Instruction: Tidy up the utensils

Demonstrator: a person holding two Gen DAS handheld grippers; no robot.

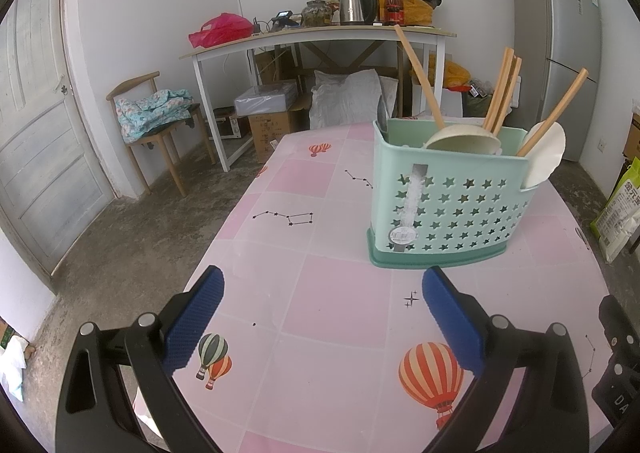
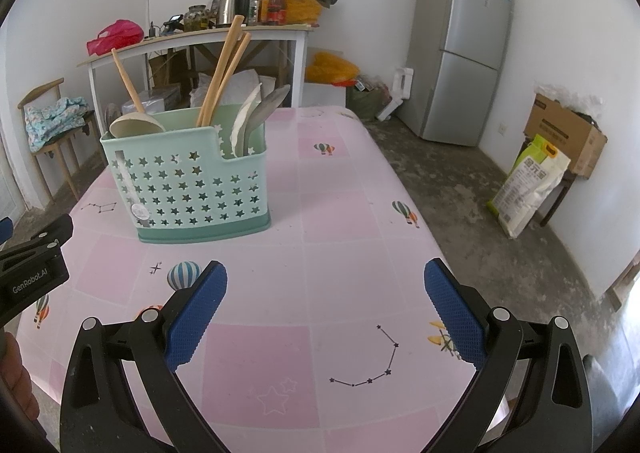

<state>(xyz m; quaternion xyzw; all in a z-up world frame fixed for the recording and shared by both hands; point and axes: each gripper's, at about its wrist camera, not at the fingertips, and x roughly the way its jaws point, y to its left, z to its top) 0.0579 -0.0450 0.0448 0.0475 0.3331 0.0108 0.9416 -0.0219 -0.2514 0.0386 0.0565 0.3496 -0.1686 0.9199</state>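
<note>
So both grippers are just hanging over the pink tablecloth with nothing in them. My left gripper has its blue pads spread wide apart, and the right gripper is the same, wide and empty.

From the left wrist cam the mint green utensil caddy sits at about 1 o'clock, standing upright on the table, close ahead of the fingertips but not touching them. From the right wrist cam it's at about 11 o'clock, so it's sitting between the two grippers and a bit ahead.

Inside it I can see a ladle with a wooden handle leaning toward 11 o'clock, a bundle of wooden chopsticks standing up in the middle, and a white flat spoon or spatula with a wooden handle poking out on the right end.

What the right cam gives me that the left doesn't: the lower notched compartment on the caddy's right end, with a grey spoon beside the white one. It also catches the left gripper's black body at 9 o'clock and a bit of the hand at the bottom left edge.

Left cam alone shows the door at 9 o'clock. Both show the fridge and the cluttered side table.
</note>
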